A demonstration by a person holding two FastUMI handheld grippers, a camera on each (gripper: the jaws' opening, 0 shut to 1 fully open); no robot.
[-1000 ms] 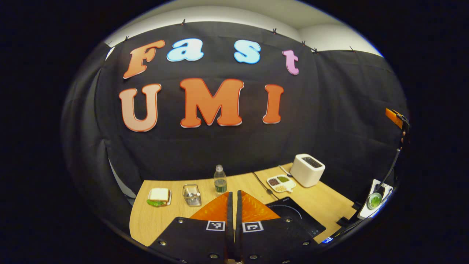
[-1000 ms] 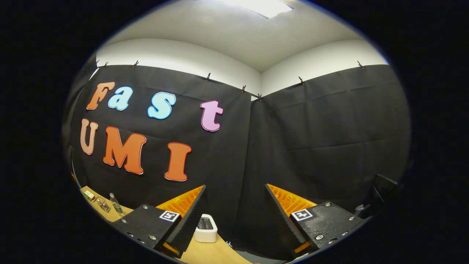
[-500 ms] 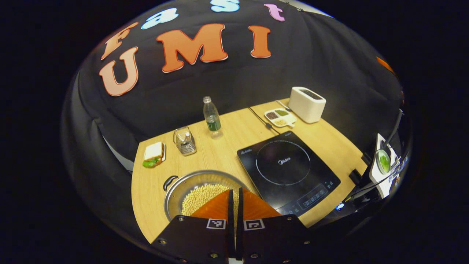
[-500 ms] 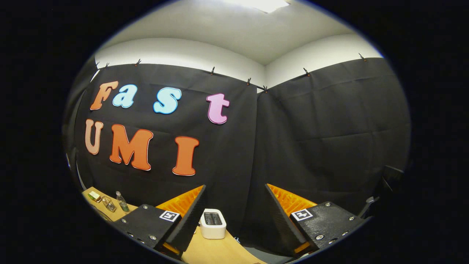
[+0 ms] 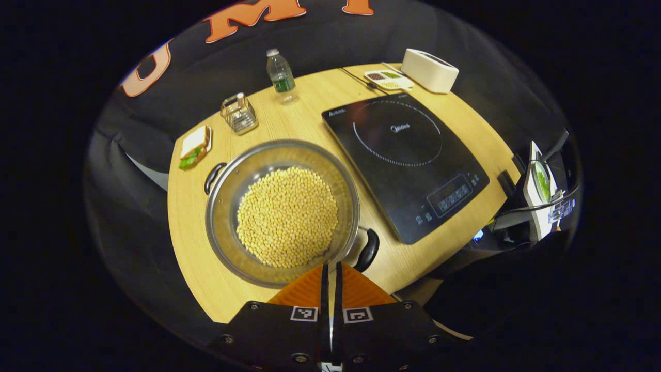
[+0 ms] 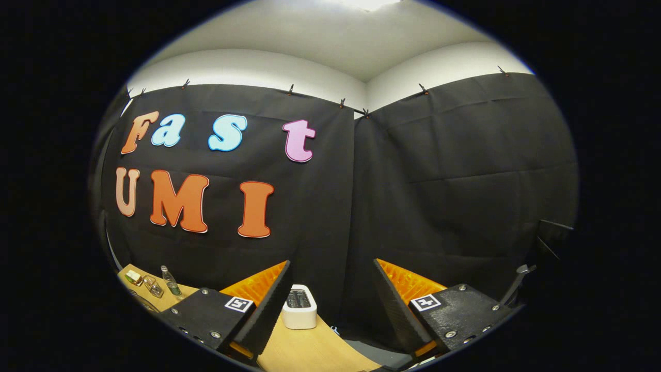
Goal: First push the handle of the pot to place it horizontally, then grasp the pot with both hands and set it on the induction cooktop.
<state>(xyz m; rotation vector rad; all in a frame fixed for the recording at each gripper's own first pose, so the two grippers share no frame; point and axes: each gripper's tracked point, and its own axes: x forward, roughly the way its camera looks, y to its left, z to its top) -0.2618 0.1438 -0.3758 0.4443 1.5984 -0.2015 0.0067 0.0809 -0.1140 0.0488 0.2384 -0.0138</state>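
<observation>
A steel pot (image 5: 223, 206) filled with yellow beans sits on the wooden table (image 5: 201, 279) in the left gripper view. One black handle (image 5: 213, 177) points to the pot's upper left, the other black handle (image 5: 367, 250) to its lower right. To the pot's right lies the black induction cooktop (image 5: 405, 150). My left gripper (image 5: 330, 268) is shut, empty, hovering above the pot's near rim, left of the lower-right handle. In the right gripper view my right gripper (image 6: 330, 268) is open, empty, pointing at the booth wall above the table (image 6: 304, 351).
In the left gripper view, a sandwich (image 5: 194, 148), a wire caddy (image 5: 238, 113), a water bottle (image 5: 279, 72), a divided dish (image 5: 388, 79) and a white toaster (image 5: 429, 70) stand along the table's far side. The toaster (image 6: 298, 307) stands between the right gripper's fingers.
The left gripper has tilted down and come nearer the table, so the whole pot and cooktop now lie below it. The right gripper barely moved and stayed open.
</observation>
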